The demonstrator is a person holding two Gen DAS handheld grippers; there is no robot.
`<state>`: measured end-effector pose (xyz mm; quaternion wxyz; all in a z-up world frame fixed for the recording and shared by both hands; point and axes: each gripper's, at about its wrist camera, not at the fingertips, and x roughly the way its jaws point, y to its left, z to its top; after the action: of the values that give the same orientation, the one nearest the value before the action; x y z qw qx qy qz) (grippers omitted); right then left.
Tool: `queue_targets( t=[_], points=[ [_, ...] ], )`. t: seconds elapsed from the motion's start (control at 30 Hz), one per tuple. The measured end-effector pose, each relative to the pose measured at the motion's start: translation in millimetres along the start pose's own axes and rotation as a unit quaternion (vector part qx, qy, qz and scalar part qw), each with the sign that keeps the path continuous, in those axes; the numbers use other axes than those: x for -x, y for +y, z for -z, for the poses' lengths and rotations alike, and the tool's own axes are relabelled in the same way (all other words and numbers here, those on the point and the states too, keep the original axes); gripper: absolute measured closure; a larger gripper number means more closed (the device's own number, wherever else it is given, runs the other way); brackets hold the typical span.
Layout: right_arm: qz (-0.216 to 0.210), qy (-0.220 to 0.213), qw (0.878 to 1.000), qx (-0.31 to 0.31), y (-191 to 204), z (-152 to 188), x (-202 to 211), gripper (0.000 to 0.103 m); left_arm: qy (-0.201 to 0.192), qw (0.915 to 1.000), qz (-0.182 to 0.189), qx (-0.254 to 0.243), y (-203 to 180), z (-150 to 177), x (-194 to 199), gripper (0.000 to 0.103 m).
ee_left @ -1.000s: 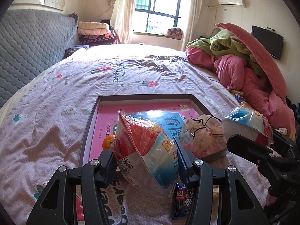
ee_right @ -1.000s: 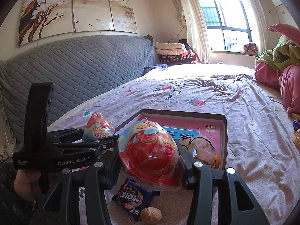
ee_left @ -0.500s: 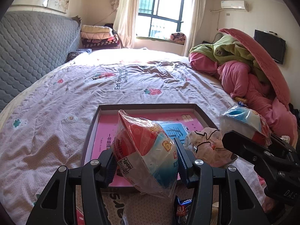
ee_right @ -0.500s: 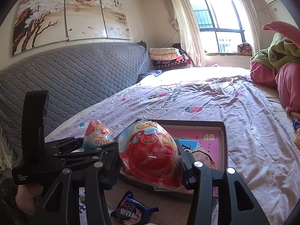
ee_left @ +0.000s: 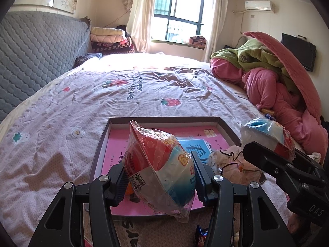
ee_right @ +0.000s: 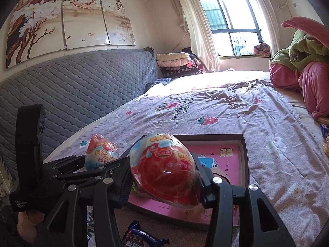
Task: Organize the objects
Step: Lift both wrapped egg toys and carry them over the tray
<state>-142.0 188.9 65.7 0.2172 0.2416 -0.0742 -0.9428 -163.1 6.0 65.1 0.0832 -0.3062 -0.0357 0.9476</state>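
1. Pinching a plastic-wrapped red-and-blue egg-shaped toy [ee_left: 162,170], the left gripper [ee_left: 160,177] has fingers [ee_left: 120,182] clamped on both its sides, above the near edge of a shallow dark-rimmed box with pink printed bottom [ee_left: 107,135] on the bed [ee_left: 61,123].
2. Right gripper [ee_right: 164,177] fingers [ee_right: 200,177] squeeze a second wrapped egg toy, mostly red [ee_right: 166,170], over the same box [ee_right: 243,154].
3. Crumpled pale plastic bag [ee_left: 232,164] sits at the box's right side.
4. Dark blue snack packet [ee_right: 141,236] lies on the bed near the box.
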Motion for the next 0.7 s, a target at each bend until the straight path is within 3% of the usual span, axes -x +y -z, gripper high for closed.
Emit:
queue_targets(
  t=[0.43, 0.7],
  points=[
    [0.017, 0.014, 1.000, 0.013, -1, 2, -12, 0.052, -0.004, 0.9991, -0.024, 0.035, 27, -9, -13, 0.047],
    [0.016, 0.038, 0.999, 0.017, -2, 10, -18, 0.052, 0.011, 0.9996, -0.025, 0.013, 16, -2, -23, 0.047]
  ],
)
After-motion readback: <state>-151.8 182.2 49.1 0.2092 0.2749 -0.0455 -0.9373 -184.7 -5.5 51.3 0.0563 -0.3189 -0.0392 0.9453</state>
